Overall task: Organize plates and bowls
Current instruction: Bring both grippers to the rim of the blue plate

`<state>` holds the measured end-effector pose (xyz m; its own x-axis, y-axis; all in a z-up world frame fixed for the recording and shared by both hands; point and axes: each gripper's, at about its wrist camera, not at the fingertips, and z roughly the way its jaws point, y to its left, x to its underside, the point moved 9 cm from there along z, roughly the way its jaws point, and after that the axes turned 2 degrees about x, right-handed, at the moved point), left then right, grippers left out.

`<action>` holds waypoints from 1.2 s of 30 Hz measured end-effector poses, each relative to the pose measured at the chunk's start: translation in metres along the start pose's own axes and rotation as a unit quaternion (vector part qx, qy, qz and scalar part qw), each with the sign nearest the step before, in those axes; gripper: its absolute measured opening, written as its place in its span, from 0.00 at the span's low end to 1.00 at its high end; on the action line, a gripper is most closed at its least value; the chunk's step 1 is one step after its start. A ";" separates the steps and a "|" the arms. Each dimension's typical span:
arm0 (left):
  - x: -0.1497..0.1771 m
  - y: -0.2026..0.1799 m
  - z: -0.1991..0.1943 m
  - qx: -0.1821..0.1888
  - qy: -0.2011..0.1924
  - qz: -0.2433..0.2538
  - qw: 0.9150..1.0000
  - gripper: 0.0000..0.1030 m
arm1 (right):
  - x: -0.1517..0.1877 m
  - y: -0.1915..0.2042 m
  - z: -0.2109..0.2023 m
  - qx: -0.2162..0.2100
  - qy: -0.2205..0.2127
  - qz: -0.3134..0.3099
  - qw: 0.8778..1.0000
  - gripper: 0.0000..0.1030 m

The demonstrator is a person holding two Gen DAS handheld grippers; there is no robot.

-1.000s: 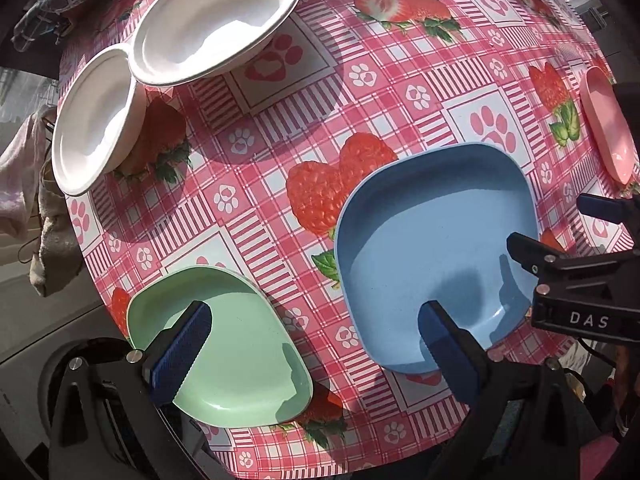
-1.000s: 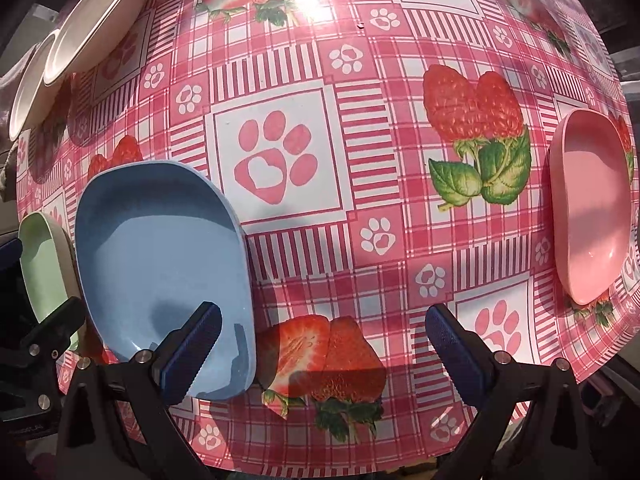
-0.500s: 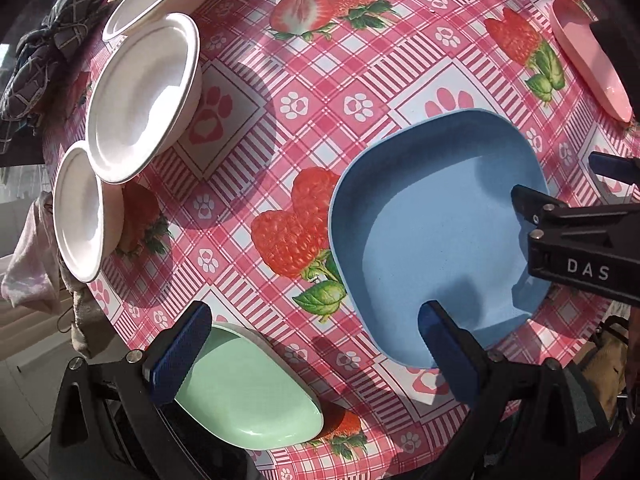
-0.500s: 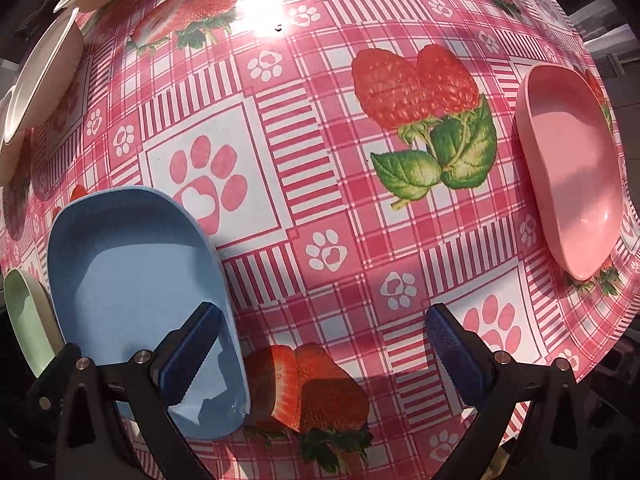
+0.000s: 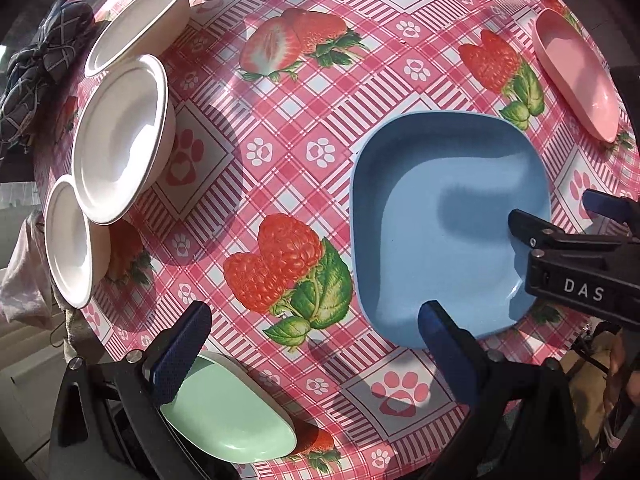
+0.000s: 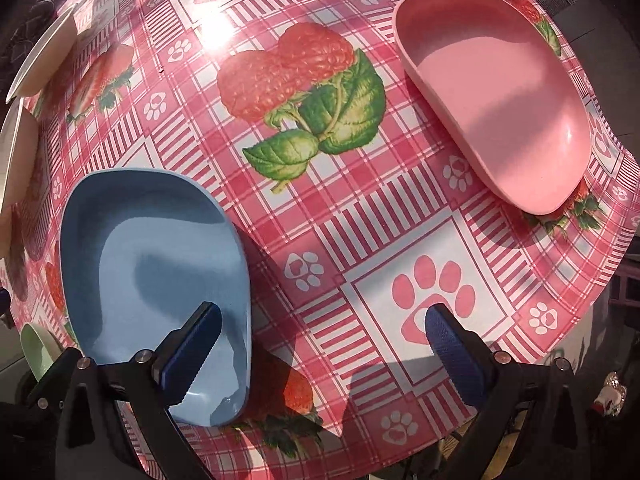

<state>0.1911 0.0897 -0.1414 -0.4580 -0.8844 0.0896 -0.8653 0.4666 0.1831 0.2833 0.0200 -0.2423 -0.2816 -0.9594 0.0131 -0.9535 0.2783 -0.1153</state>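
A blue square plate lies on the strawberry-print tablecloth. At the near edge sits a green plate, and a pink plate rests at the far right. Three white bowls line the left side. My left gripper is open above the cloth between the green and blue plates, holding nothing. My right gripper is open too, its left finger over the blue plate's near corner; it also shows in the left wrist view.
A bundled checked cloth lies off the table's far left, and pale fabric hangs below the bowls. The table's rim curves close behind both grippers. A bag sits low at the right.
Both grippers have drawn back and swung right. The green plate slid toward the lower left of the left view; the pink plate grew larger in the right view. Both stayed open.
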 end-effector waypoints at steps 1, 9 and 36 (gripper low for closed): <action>-0.001 0.000 0.000 0.001 0.001 -0.001 1.000 1.00 | -0.006 0.007 0.001 0.000 -0.002 -0.009 1.000 1.00; 0.005 0.002 0.001 0.005 0.008 -0.011 1.000 1.00 | -0.019 0.016 0.025 0.003 -0.004 -0.060 0.998 1.00; -0.005 -0.036 -0.008 0.021 0.037 -0.015 0.999 1.00 | -0.032 0.015 0.032 -0.002 -0.032 -0.079 0.996 1.00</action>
<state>0.2265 0.0772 -0.1405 -0.4166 -0.8956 0.1561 -0.8871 0.4381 0.1457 0.2818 0.0536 -0.2766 -0.1212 -0.9921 -0.0326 -0.9858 0.1242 -0.1130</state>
